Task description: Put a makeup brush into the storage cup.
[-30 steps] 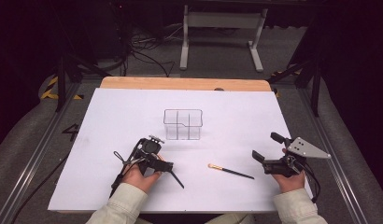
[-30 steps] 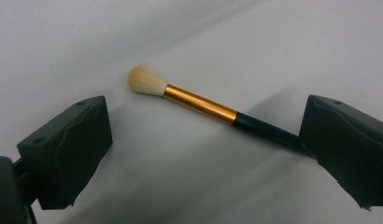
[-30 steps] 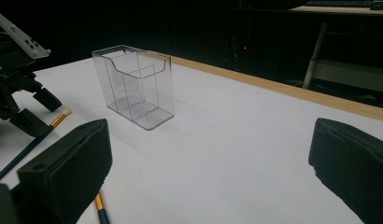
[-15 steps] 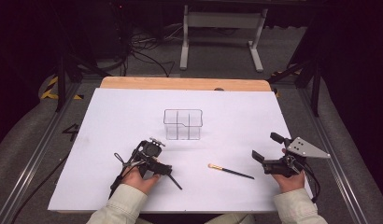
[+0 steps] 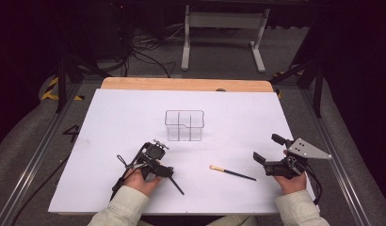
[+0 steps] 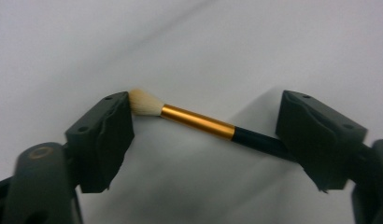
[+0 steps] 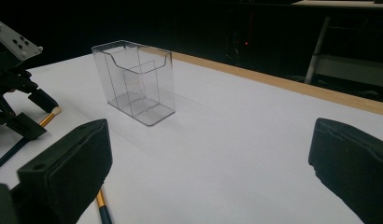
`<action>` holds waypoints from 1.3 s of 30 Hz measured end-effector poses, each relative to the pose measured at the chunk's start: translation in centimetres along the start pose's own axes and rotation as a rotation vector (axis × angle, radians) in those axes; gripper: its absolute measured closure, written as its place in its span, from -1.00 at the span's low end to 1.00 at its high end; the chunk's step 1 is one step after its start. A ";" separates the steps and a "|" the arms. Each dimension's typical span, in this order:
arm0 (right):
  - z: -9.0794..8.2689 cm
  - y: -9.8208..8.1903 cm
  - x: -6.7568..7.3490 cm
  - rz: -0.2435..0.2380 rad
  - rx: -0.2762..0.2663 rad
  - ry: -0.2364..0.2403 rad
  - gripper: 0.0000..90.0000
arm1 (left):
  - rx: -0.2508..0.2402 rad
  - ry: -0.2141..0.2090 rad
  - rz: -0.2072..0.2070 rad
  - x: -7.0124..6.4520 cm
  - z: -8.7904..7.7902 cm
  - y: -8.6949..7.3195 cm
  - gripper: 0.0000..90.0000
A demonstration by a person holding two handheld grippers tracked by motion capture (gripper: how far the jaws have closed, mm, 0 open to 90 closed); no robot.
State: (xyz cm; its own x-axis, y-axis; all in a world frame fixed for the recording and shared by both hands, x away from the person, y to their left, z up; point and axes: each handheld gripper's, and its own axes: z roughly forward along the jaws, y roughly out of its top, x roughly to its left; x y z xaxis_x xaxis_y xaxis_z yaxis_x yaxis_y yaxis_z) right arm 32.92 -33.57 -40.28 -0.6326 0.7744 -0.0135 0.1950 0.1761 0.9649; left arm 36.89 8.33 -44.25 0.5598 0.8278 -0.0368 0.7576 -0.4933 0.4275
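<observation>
A wooden tabletop [image 5: 181, 84] carries a large white sheet [image 5: 111, 122], and both grippers rest on the sheet's near part. A clear plastic organiser [image 5: 184, 125] with inner dividers stands upright on the sheet. It is beyond both grippers, ahead and to the right of the left one and ahead and to the left of the right one.

The left gripper [image 6: 206, 133] is low over the sheet in the person's left hand [image 5: 143, 181]. Its jaws have just been closing, but they still stand apart and clamp nothing. A makeup brush [image 6: 199, 122] lies flat on the sheet across the gap just past the jaw tips. Its pale bristles are right at the inner edge of the jaw on the left of the left gripper view. Its gold ferrule is in the middle of the gap, and its black handle runs behind the other jaw. In the high view the handle's end pokes out from under this gripper towards the near right.

The right gripper [image 5: 269, 148] is held in the right hand [image 5: 292, 181], well apart from the left one, with its grey three-cornered plate on top. Its jaws are spread wide with only bare sheet between them, pointing towards the organiser.

A second brush [image 5: 232, 173] lies flat between the two grippers. It is just left of the right gripper, with its black handle towards that gripper and its gold end pointing away. In the right gripper view part of it shows beside the jaw on the left.
</observation>
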 end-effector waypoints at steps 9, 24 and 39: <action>0.0 -0.1 0.0 -0.001 0.008 -0.002 -1.00 | -0.015 -0.006 0.012 0.5 -0.4 0.2 0.03; 0.0 -0.1 0.0 0.003 0.014 -0.002 -1.00 | -0.041 -0.061 0.034 1.2 -0.2 0.8 0.40; -0.1 -0.1 0.0 0.002 0.016 0.003 -1.00 | 0.099 -0.046 0.116 -1.1 -0.9 0.5 0.13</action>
State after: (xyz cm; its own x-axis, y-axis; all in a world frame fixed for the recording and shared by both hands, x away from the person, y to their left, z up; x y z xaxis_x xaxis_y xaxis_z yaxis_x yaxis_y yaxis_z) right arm 32.84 -33.66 -40.37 -0.6342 0.7731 -0.0105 0.2086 0.1841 0.9605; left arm 36.32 7.42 -43.17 0.6585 0.7518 -0.0342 0.7150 -0.6109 0.3400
